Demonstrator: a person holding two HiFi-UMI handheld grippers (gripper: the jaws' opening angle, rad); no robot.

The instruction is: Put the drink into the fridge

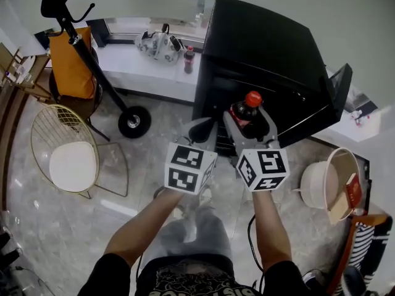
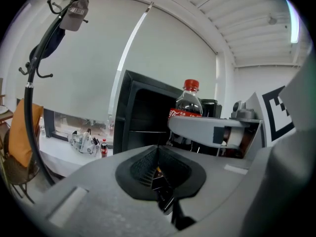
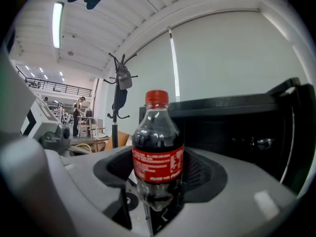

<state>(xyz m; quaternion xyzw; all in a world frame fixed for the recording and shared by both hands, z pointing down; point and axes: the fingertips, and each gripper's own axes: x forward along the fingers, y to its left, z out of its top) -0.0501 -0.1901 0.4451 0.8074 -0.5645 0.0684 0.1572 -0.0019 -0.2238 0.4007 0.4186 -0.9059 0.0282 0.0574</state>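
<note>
Right gripper (image 3: 157, 194) around cola bottle (image 3: 158, 147)

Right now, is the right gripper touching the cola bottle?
Touching. The right gripper view shows the right gripper with its jaws pressed against both sides of the cola bottle at its label.

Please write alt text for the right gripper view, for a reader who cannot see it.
The right gripper is shut on an upright cola bottle with a red cap and red label. Behind it stands an open black fridge, and a coat stand is at the left.
</note>
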